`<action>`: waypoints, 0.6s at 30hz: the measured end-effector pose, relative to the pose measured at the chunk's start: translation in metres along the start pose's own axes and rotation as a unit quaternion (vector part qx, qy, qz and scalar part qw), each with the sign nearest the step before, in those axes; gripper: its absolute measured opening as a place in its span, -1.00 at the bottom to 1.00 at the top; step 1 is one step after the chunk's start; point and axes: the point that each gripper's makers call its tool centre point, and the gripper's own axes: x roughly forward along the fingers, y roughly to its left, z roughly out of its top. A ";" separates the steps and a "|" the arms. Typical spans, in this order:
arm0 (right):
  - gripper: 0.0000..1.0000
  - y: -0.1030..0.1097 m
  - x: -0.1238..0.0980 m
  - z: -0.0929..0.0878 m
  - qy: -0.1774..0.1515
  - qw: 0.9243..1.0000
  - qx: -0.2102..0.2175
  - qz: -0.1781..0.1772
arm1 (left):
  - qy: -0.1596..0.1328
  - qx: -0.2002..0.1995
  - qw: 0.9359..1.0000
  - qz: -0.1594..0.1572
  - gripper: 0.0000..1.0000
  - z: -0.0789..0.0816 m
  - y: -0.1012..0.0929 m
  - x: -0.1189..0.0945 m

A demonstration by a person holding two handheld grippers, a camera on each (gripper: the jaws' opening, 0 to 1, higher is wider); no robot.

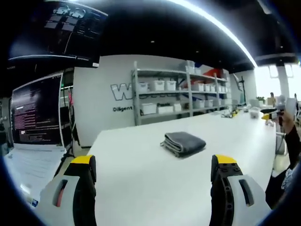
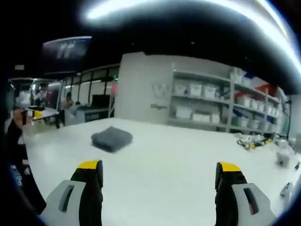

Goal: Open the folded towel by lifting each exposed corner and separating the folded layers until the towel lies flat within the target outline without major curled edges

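Here, the left claw (image 1: 153,170) has its two jaws wide apart, with nothing between them. The jaws are grey with black insides and yellow tips. They hang just over a big white table (image 1: 141,188).

The towel (image 1: 183,143) is dark grey and folded into a thick little pile. In the left gripper view it lies flat on the table, out in front of the left claw and a bit toward its right jaw. It is well apart from the claw and nothing touches it. You can see the folded layers stacked along the side that faces the claw.

The right claw (image 2: 159,169) is open wide too, and it holds nothing. In the right gripper view the towel (image 2: 111,139) lies ahead of it, over on the side of its left jaw, and well apart from it. This view is a bit blurry.

Far behind the towel, against a white wall, stand grey shelves (image 1: 181,92) with white boxes on them. To the left of the left claw, past the table edge, there are dark screens (image 1: 37,110) with small lines of writing. At the far end of the table sit some small things (image 1: 235,113), too tiny to tell what they are. On the right edge of the left gripper view, a dark sleeve (image 1: 291,141) shows.
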 end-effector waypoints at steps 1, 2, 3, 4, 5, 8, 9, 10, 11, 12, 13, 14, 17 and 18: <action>0.99 0.001 0.001 0.003 -0.001 1.000 -0.003 0.004 | -0.002 -0.002 1.000 -0.009 0.99 0.006 -0.003 0.002; 0.99 0.003 0.002 0.007 -0.003 1.000 -0.006 0.008 | -0.004 -0.001 1.000 -0.014 0.99 0.010 -0.005 0.004; 0.99 0.004 0.003 0.010 -0.004 1.000 -0.009 0.011 | -0.005 0.002 1.000 -0.017 0.99 0.015 -0.007 0.005; 0.99 0.006 0.004 0.012 -0.005 1.000 -0.012 0.014 | -0.007 0.007 1.000 -0.017 0.99 0.019 -0.008 0.006; 0.99 0.007 0.006 0.015 -0.005 1.000 -0.015 0.016 | -0.009 0.015 1.000 -0.016 0.99 0.024 -0.008 0.006; 0.99 0.010 0.008 0.020 -0.006 0.999 -0.026 0.020 | -0.013 0.028 0.999 -0.021 0.99 0.033 -0.011 0.009; 0.99 0.011 0.008 0.022 -0.006 0.999 -0.029 0.021 | -0.015 0.030 0.999 -0.022 0.99 0.036 -0.012 0.009; 0.99 0.012 0.008 0.023 -0.006 0.999 -0.031 0.023 | -0.015 0.030 0.999 -0.022 0.99 0.037 -0.012 0.010; 0.99 0.012 0.008 0.024 -0.005 0.999 -0.033 0.026 | -0.016 0.031 0.999 -0.024 0.99 0.039 -0.013 0.012; 0.99 0.012 0.008 0.024 -0.005 0.999 -0.034 0.027 | -0.015 0.032 0.999 -0.027 0.99 0.039 -0.014 0.013; 0.99 0.012 0.008 0.025 -0.003 0.999 -0.036 0.027 | -0.013 0.032 0.999 -0.030 0.99 0.039 -0.015 0.015; 0.99 0.012 0.007 0.025 -0.002 0.999 -0.037 0.027 | -0.011 0.032 0.999 -0.032 0.99 0.039 -0.016 0.017; 0.99 0.012 0.006 0.026 -0.001 0.999 -0.040 0.028 | -0.006 0.034 0.999 -0.037 0.99 0.037 -0.017 0.021; 0.99 0.012 0.005 0.026 -0.002 0.999 -0.041 0.028 | -0.005 0.035 0.999 -0.038 0.99 0.037 -0.018 0.022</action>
